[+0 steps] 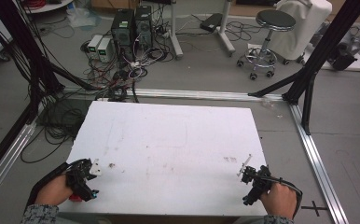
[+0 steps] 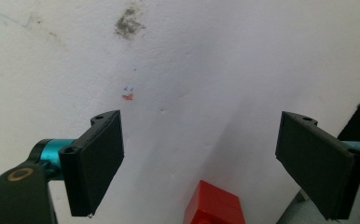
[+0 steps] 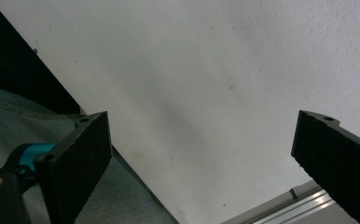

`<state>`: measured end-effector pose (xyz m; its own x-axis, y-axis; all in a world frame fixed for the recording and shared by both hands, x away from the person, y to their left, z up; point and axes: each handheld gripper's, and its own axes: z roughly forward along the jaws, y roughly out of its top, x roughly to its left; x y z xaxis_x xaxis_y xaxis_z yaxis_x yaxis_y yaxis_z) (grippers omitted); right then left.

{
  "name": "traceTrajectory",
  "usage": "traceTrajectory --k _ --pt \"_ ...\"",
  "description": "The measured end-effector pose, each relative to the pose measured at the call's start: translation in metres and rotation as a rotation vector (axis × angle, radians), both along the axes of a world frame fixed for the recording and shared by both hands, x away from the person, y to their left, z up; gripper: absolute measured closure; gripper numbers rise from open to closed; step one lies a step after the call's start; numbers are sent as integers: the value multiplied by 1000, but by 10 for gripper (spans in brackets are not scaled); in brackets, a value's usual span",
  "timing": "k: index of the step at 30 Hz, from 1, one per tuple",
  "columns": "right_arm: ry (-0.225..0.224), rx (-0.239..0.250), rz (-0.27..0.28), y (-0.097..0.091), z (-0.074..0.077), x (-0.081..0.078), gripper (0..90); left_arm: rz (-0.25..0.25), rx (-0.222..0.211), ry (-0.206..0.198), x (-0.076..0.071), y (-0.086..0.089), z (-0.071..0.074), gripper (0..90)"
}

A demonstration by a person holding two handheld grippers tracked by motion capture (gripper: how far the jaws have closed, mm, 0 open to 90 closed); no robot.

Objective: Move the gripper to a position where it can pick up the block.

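1. The white counter [image 1: 169,149] carries no container; its top is bare apart from faint stains and a small red block [image 2: 213,205] near its near-left corner.
2. The left tool [image 1: 88,179] sits over that corner in the person's left hand [image 1: 52,190]. In the left gripper view its jaws stand wide apart with nothing between them, and the red block lies on the counter just below the gap, nearer the camera than the pads.
3. The red block is cut off by the bottom edge of the left gripper view; in the high view it is little more than a red sliver under the left tool, mostly hidden.
4. The right tool [image 1: 252,179], in the right hand [image 1: 278,199], hovers at the near-right corner, released, jaws far apart over bare white surface.
5. The right gripper view adds the counter's edge, grey-blue fabric [image 3: 10,126] below it and an aluminium rail [image 3: 285,205].
6. The high view alone takes in the floor beyond: computer towers [image 1: 131,28], tangled cables [image 1: 122,70] and a stool [image 1: 269,37].
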<state>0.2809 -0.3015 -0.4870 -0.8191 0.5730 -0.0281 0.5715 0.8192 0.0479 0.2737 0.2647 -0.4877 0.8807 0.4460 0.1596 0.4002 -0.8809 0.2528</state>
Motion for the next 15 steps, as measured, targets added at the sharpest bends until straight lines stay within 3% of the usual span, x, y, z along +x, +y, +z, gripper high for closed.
traceTrajectory --k 5,15 --pt "-2 4 -5 1 2 1 43 -57 14 23 2 -2 0 155" --pt "-4 11 -5 -1 1 1 43 -119 27 52 5 4 1 155"
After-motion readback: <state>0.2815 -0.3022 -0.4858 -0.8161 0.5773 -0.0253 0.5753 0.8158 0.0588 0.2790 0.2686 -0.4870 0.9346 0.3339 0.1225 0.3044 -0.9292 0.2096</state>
